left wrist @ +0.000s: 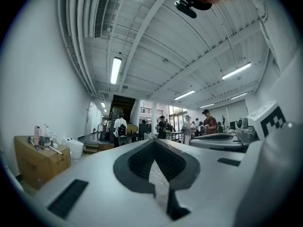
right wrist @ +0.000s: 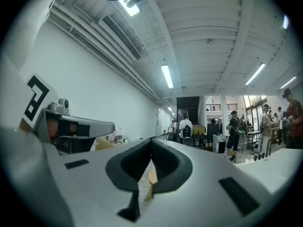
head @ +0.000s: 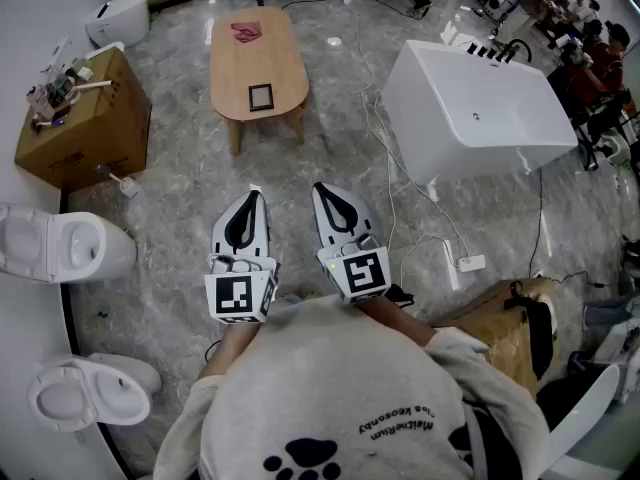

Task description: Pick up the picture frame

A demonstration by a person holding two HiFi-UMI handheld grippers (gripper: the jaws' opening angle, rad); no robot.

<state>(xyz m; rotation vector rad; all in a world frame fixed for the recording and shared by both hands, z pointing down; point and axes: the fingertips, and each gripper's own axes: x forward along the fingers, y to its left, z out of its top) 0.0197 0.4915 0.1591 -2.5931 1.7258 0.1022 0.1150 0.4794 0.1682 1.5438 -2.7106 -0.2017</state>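
Observation:
A small dark picture frame [head: 260, 97] lies flat on the near end of a wooden oval coffee table [head: 258, 38]. A pink cloth [head: 245, 32] rests on the table's far half. Both grippers hang side by side over the marble floor, well short of the table. My left gripper [head: 254, 194] is shut and empty. Beside it, my right gripper [head: 322, 190] is also shut with nothing in it. In the left gripper view the jaws [left wrist: 152, 144] meet at their tips; in the right gripper view the jaws [right wrist: 151, 142] do the same, and a sliver of the table [right wrist: 151, 176] shows through the gap.
A white bathtub [head: 475, 118] stands at the right, with cables and a power strip [head: 470, 263] on the floor near it. A cardboard box [head: 85, 118] and toilets [head: 60, 246] line the left wall. People stand far back in the hall.

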